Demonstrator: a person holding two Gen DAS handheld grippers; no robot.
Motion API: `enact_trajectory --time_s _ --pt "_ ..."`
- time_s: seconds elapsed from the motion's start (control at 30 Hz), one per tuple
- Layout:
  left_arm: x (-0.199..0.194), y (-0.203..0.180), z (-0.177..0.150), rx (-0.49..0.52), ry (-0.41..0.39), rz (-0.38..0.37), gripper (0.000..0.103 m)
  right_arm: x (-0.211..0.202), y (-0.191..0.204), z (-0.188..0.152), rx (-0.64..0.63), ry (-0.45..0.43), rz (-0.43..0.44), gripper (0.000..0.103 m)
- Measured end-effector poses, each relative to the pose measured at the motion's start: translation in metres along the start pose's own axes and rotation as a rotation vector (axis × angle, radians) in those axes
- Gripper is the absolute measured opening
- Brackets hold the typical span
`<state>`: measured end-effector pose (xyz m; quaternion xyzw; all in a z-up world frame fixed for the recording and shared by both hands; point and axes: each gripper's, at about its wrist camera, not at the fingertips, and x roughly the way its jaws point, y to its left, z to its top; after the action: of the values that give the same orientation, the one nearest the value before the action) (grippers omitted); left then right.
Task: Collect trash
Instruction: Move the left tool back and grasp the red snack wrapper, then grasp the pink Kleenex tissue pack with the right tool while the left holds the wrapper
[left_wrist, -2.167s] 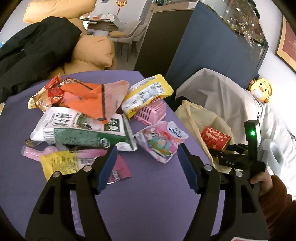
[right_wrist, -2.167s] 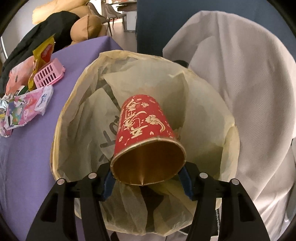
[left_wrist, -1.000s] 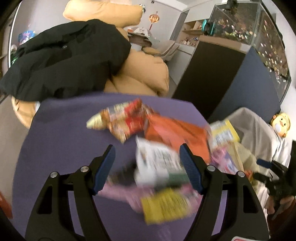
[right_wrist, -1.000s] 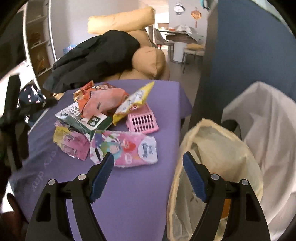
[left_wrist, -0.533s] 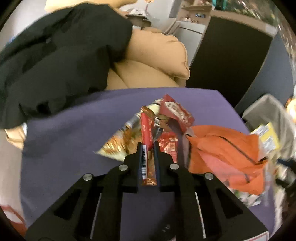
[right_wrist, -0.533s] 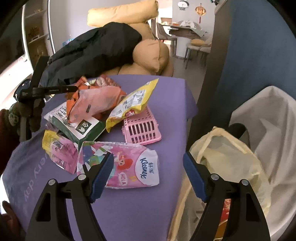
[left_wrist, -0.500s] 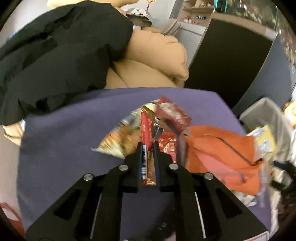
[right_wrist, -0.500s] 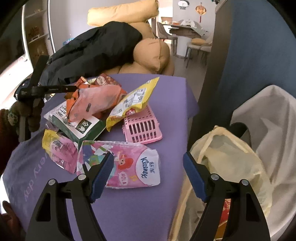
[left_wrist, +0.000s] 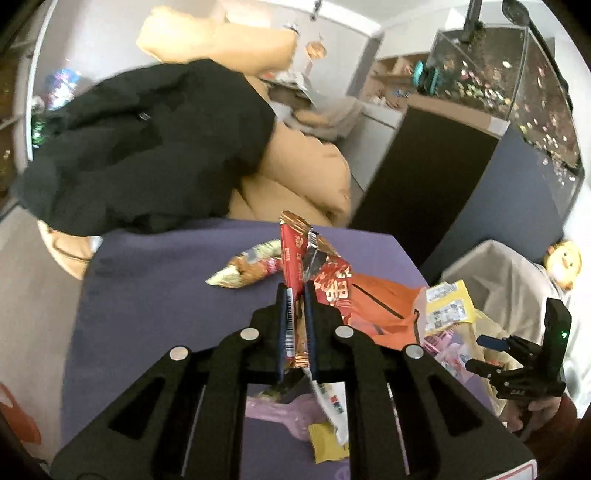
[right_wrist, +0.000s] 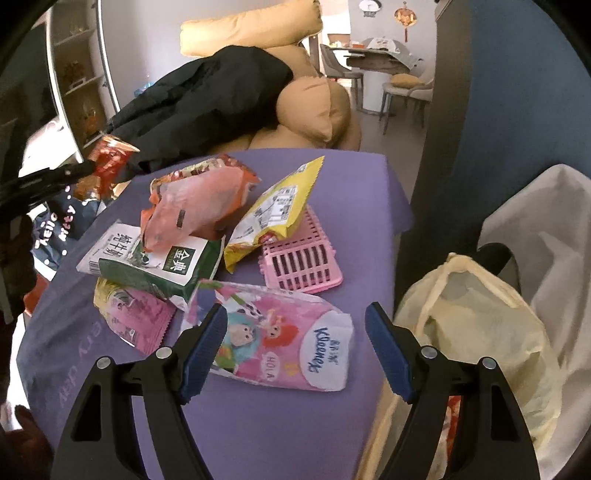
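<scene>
Left tool (left_wrist: 295, 328): jaws clamped tight on a red snack wrapper (left_wrist: 293, 266), pinched near its lower end. Wrapper stands upright out of the pads, glossy red with white print, barcode strip on the left side, crimped copper-foil top edge, silver inner foil showing at a torn flap on the right. It's lifted clear of the purple surface (left_wrist: 155, 295). In the right wrist view the same wrapper (right_wrist: 110, 158) shows at far left, up off the surface edge.

Right tool (right_wrist: 295, 354): jaws spread wide, nothing between the pads. It hangs over the near edge of the surface, just above a pink Kleenex tissue pack (right_wrist: 280, 347) with cartoon print, lying flat.

Right of it, beside the surface: cream trash bag (right_wrist: 480, 321), mouth open, something red visible low inside.

Further back on the surface: pink-and-yellow sachet (right_wrist: 129, 314), green-and-white milk carton (right_wrist: 155, 262) on its side, pink slotted basket (right_wrist: 299, 262) tipped over, yellow snack bag (right_wrist: 277, 210) leaning on the basket, crumpled orange bag (right_wrist: 195, 203) on top of the carton.

Behind the surface: tan cushions (right_wrist: 317, 107) with a black jacket (right_wrist: 199, 99) draped over them.
</scene>
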<state>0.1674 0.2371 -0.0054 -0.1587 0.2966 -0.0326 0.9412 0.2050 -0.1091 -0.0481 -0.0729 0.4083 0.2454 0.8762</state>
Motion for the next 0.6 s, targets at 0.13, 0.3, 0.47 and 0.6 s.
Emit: enact_trajectory --time_s 0.13,0.3,0.47,0.6 --pt "-0.004 -0.002 -0.015 -0.054 0.05 -0.062 0.009 0.011 -0.001 0.005 -0.016 0.014 -0.027 0.073" --pt "-0.009 -0.016 -0.036 -0.068 0.086 -0.095 0.009 0.023 -0.007 0.013 -0.033 0.035 -0.009 0.073" --pt "-0.024 -0.024 -0.04 -0.098 0.059 -0.076 0.009 0.033 -0.013 0.008 0.012 0.091 0.032 0.072" --pt "-0.028 -0.026 -0.042 -0.102 0.058 -0.08 0.009 0.03 -0.001 -0.005 -0.024 0.109 0.016 0.072"
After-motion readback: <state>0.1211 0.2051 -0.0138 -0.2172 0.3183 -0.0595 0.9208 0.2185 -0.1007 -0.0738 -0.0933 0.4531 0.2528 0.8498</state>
